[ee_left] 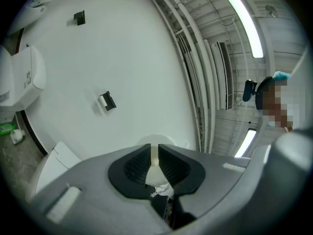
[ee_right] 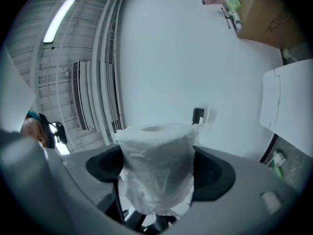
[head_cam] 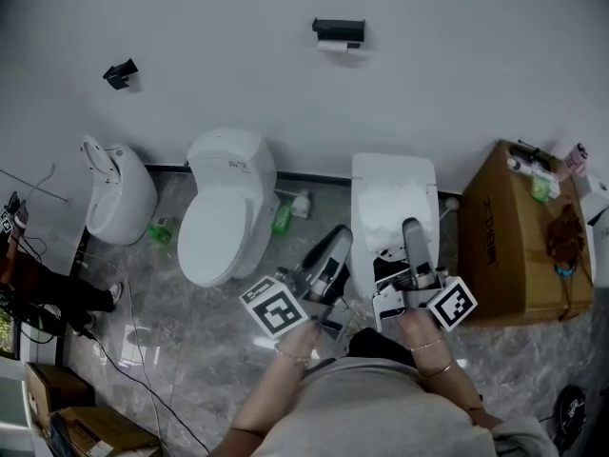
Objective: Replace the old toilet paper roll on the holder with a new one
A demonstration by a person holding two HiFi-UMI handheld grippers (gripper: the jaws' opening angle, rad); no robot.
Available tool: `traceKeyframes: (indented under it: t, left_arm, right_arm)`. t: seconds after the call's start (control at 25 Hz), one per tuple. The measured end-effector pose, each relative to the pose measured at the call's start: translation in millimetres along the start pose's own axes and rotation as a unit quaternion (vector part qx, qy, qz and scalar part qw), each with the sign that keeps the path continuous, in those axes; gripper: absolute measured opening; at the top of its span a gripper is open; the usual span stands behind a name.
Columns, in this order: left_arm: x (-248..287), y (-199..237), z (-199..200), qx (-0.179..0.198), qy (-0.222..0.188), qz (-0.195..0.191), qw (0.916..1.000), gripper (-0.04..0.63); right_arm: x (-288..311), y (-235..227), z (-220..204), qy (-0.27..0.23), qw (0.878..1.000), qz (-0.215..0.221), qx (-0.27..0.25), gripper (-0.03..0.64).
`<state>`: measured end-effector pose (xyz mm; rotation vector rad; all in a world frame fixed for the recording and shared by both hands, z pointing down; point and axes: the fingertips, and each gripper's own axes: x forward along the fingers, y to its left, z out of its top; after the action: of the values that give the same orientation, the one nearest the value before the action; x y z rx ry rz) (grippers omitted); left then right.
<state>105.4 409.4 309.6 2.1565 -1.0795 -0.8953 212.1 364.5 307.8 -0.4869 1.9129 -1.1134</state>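
In the right gripper [ee_right: 156, 153] we clamp the likely soft, light wrapped roll [ee_right: 155, 180] mid-side; left gripper [ee_left: 155, 156] pinches shut on a white scrap [ee_left: 156, 177].

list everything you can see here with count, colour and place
black wall-mounted paper holder with a white roll: 1, black, high on the white wall
small black wall bracket: 1, black, wall at upper left
white toilets: 3, white, along the wall
green plastic bottles: 2, green, on the floor between toilets
brown cardboard box: 1, brown, right of the toilets
plastic-wrapped white toilet paper roll: 1, white, in the right gripper
thin white scrap: 1, white, pinched in the left gripper
left gripper: 1, grey, shut on the scrap
right gripper: 1, grey, shut on the wrapped roll
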Motion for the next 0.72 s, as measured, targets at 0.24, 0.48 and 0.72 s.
traceKeyframes:
  t: [0.24,0.48,0.72]
  left_arm:
    - [59,31,15,-0.002,-0.016,-0.015,0.9998,0.032]
    - [102,64,22,-0.012,-0.023,-0.005,0.9997,0.032]
    - [129,87,26,-0.026,-0.006,-0.002,0.9997,0.032]
  right_arm:
    - [44,-32,31,0.010,1.000,0.005,0.002,0.414]
    - [70,-62,51,0.011,1.000,-0.003,0.012,0.414]
    - [84,-89,64,-0.002,1.000,-0.023,0.017,0.414]
